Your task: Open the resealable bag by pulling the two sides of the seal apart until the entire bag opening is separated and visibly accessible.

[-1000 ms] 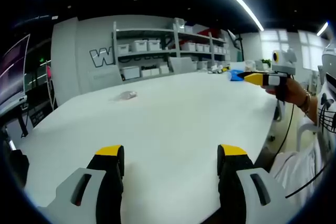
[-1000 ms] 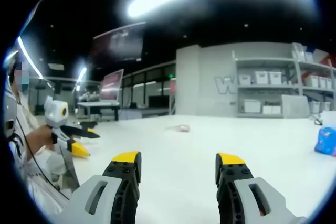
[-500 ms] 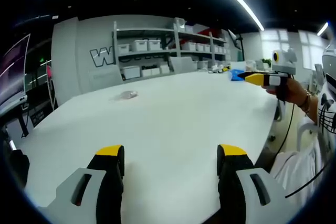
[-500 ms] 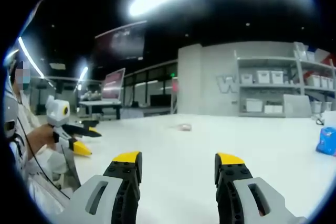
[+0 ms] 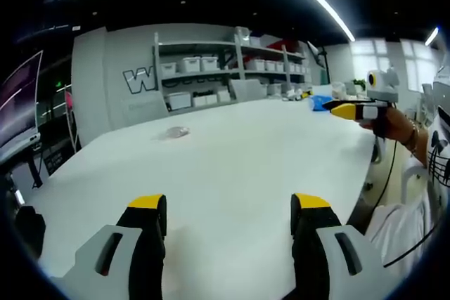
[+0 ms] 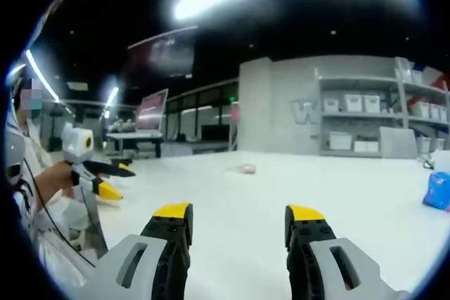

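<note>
left tool (image 5: 228,219) hovering spread, holding nothing | right tool (image 6: 237,225) hovering spread, touching nothing | bag (image 5: 176,132) lying far off at 11 o'clock on the white counter (image 5: 239,159), seal apparently untouched | advice: bringing both tools in low, each pinching one side of the seal at mid-opening before pulling apart
</note>
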A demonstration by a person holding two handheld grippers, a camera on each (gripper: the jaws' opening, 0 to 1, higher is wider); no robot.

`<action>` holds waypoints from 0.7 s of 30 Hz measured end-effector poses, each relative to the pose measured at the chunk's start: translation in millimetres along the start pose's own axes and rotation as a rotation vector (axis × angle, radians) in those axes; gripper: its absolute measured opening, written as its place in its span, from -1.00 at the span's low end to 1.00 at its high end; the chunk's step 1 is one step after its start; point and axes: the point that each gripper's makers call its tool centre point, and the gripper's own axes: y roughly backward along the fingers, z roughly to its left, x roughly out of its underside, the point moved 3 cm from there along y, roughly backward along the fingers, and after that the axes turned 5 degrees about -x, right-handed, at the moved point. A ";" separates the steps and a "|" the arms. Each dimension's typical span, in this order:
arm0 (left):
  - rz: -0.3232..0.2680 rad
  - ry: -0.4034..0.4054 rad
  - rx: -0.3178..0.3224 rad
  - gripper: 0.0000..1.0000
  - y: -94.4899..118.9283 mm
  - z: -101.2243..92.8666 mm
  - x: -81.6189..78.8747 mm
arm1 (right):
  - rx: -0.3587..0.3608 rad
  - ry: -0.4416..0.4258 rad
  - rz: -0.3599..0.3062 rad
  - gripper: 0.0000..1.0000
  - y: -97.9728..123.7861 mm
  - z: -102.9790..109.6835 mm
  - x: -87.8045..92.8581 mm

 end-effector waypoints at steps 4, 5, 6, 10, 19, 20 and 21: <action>-0.001 0.003 -0.006 0.42 -0.3 2.4 -0.5 | -0.002 0.004 0.007 0.04 -3.3 -0.6 0.1; -0.001 0.003 -0.006 0.42 -0.2 2.7 -0.6 | -0.002 0.006 0.010 0.04 -4.5 -0.6 0.0; -0.002 0.003 -0.007 0.42 -0.2 2.9 -0.8 | -0.003 0.007 0.012 0.03 -5.5 -0.5 0.0; -0.005 0.002 -0.011 0.42 0.9 4.5 -1.5 | -0.012 0.031 0.036 0.02 -11.2 1.3 0.6; -0.006 0.002 -0.011 0.42 1.6 5.3 -1.8 | -0.020 0.068 0.053 -0.02 -20.4 3.9 -2.0; -0.006 0.002 -0.011 0.42 1.5 4.9 -1.8 | -0.022 0.069 0.058 -0.02 -21.6 3.9 -1.2; -0.006 0.002 -0.010 0.42 1.4 4.8 -1.8 | -0.022 0.068 0.065 -0.03 -22.6 3.3 -0.2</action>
